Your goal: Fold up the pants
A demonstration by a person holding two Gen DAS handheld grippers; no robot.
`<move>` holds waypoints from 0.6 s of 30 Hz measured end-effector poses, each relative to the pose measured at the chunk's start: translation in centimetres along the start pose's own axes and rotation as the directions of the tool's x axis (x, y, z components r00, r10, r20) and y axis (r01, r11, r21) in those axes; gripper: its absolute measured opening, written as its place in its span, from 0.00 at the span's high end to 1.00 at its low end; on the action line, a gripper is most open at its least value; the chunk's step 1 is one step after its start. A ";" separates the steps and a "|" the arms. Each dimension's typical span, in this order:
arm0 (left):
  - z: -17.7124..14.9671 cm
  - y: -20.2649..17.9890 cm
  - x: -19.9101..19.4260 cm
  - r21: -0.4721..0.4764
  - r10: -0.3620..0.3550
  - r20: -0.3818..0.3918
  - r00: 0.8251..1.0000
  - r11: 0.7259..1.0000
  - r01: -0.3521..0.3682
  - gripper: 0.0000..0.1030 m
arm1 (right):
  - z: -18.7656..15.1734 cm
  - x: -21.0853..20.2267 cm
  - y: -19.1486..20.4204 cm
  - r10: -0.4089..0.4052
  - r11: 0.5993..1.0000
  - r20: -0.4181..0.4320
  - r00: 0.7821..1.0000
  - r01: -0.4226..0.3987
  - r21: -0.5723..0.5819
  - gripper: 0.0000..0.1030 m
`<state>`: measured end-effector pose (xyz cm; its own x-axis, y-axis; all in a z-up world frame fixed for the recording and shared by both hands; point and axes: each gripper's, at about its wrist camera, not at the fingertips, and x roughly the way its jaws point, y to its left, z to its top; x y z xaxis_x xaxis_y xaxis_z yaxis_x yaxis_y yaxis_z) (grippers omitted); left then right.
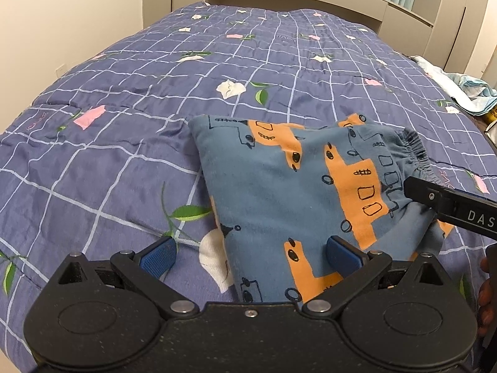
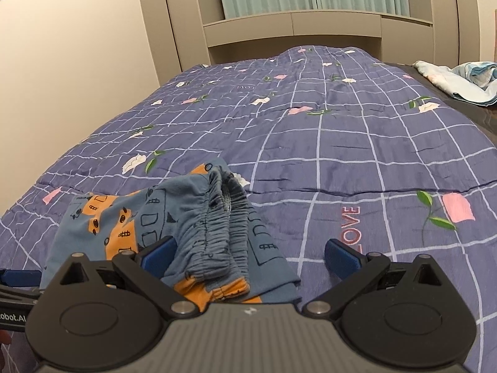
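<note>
While folded pants [image 1: 289,192] lie on quilt [image 1: 124,99], L gripper [image 1: 251,256] & R gripper [image 2: 250,255] both released.

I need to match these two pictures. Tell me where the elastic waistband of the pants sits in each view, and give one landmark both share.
Left wrist view: the waistband is at the right, on the far right edge of the folded pants.
Right wrist view: the waistband is at lower centre, bunched between the open right tongs.
Shared landmark: the pale crumpled cloth at the bed's far right.
</note>
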<state>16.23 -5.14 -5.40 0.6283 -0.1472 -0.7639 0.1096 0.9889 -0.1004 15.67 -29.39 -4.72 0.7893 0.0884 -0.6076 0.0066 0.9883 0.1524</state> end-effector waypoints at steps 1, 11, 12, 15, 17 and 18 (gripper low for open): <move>0.0 0.0 0.0 0.000 0.000 0.000 1.000 1.000 0.000 0.01 | 0.0 0.0 0.0 0.000 1.000 -0.001 1.000 0.000 0.002 0.00; -0.1 0.0 0.1 -0.001 0.000 0.000 1.000 1.000 0.000 0.00 | -0.2 0.1 -0.1 0.003 1.000 -0.001 1.000 -0.003 0.008 0.00; -0.1 0.0 0.1 -0.001 0.000 0.000 1.000 1.000 0.000 0.00 | -0.2 0.1 -0.1 0.003 1.000 -0.001 1.000 -0.003 0.009 0.00; -0.1 0.0 0.2 0.000 0.002 -0.001 1.000 1.000 -0.002 0.00 | -0.3 0.2 -0.2 0.007 1.000 0.002 1.000 -0.007 0.013 0.00; -0.1 0.1 0.2 -0.002 0.003 -0.001 1.000 1.000 -0.003 0.00 | -0.4 0.2 -0.2 0.009 1.000 0.003 1.000 -0.009 0.017 0.00; -0.1 0.1 0.2 -0.003 0.003 -0.002 1.000 1.000 -0.003 0.00 | -0.5 0.2 -0.2 0.010 1.000 0.004 1.000 -0.010 0.018 0.00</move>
<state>16.29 -5.12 -5.60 0.6272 -0.1440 -0.7654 0.1051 0.9894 -0.1000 15.56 -29.54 -5.25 0.7920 0.0981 -0.6026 0.0097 0.9849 0.1731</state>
